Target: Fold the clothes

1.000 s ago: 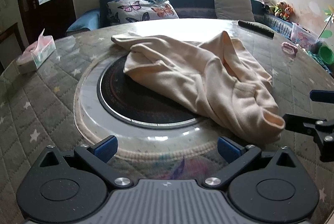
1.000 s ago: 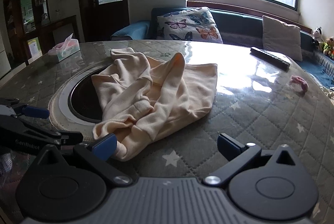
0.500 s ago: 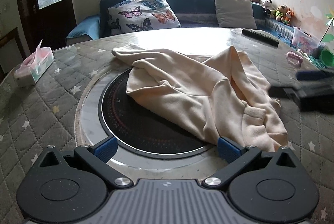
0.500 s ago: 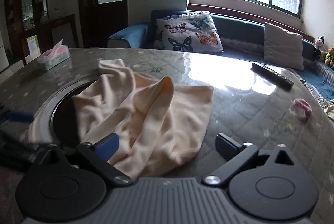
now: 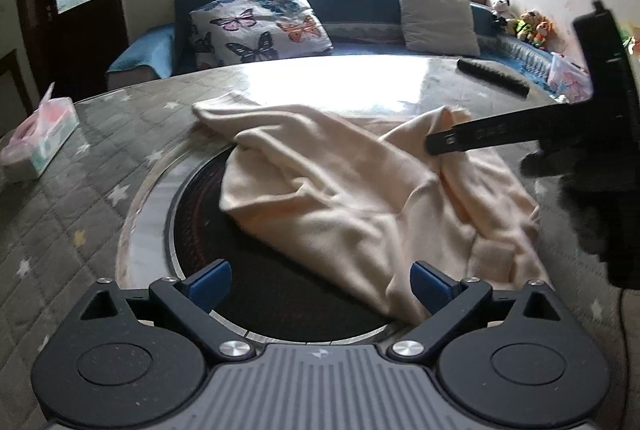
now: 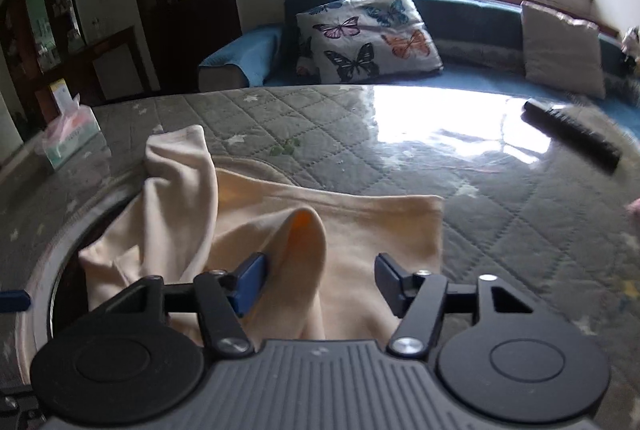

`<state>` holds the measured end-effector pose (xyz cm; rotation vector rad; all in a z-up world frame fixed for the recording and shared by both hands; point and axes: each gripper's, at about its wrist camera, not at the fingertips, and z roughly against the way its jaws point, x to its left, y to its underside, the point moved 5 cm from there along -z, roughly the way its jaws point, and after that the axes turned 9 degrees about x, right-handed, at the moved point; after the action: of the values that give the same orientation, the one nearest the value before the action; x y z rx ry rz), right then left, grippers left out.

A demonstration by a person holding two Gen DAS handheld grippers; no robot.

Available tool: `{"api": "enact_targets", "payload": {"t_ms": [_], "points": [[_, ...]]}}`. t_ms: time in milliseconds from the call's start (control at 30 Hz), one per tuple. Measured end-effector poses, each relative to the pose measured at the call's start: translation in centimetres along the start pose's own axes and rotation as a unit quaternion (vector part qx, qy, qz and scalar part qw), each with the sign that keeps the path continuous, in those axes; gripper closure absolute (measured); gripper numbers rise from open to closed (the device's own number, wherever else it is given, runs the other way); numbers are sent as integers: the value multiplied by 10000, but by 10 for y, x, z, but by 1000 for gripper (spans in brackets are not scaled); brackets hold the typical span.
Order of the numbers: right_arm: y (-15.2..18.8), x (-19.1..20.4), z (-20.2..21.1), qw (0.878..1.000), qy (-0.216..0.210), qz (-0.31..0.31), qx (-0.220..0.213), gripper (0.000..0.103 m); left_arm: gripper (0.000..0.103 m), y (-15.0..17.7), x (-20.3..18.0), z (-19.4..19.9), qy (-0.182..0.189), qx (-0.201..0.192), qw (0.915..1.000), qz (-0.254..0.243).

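A cream garment lies crumpled on the round table, partly over the black hob ring; it also shows in the right wrist view. My left gripper is open and empty, low over the hob at the garment's near edge. My right gripper is open, with a raised fold of the cloth standing between its fingers. In the left wrist view its finger reaches over the garment's far right part.
The table wears a grey quilted star cover. A tissue box sits at the left edge, and a black remote at the far right. A sofa with a butterfly pillow stands behind.
Both grippers moved forward over the garment. The right gripper narrowed somewhat and now straddles a raised fold. The left gripper came over the hob toward the cloth's near edge.
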<state>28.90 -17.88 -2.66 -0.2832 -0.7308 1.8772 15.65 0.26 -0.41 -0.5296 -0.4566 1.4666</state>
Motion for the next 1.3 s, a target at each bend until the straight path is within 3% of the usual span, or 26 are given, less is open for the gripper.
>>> {"api": "enact_targets", "payload": {"t_ms": [67, 100, 200, 333, 500, 567, 633, 700, 933, 1133, 1300], "points": [[-3, -3, -5, 9997, -225, -113, 51, 68, 7, -10, -6, -3, 36, -49, 9999, -84], [-5, -4, -7, 9992, -366, -166, 70, 81, 7, -16, -10, -4, 53, -82, 9999, -137], [-7, -6, 0, 9988, -451, -186, 2, 97, 7, -34, -20, -12, 117, -130, 9996, -226], [-7, -13, 20, 9986, -439, -214, -206, 98, 10, -57, -38, -31, 271, -76, 9992, -285], [-3, -33, 53, 9981, -196, -352, -465, 98, 36, -71, -56, -58, 375, 162, 9985, -370], [1, -42, 66, 9975, -85, -428, -554, 98, 62, -72, -59, -67, 409, 301, 9980, -366], [10, -53, 80, 9967, 17, -533, -618, 98, 81, -68, -57, -72, 420, 419, 9977, -330], [19, -63, 93, 9956, 119, -637, -682, 98, 91, -64, -52, -69, 378, 399, 9980, -302], [61, -98, 132, 9887, 497, -1135, -839, 98, 96, -40, -15, -26, 200, 65, 9998, 9], [109, -117, 152, 9817, 643, -1625, -759, 98, 96, -4, 24, 26, 42, -196, 9993, 324], [143, -123, 167, 9769, 644, -1897, -738, 98, 96, 43, 49, 55, 45, -133, 9983, 570]]}}
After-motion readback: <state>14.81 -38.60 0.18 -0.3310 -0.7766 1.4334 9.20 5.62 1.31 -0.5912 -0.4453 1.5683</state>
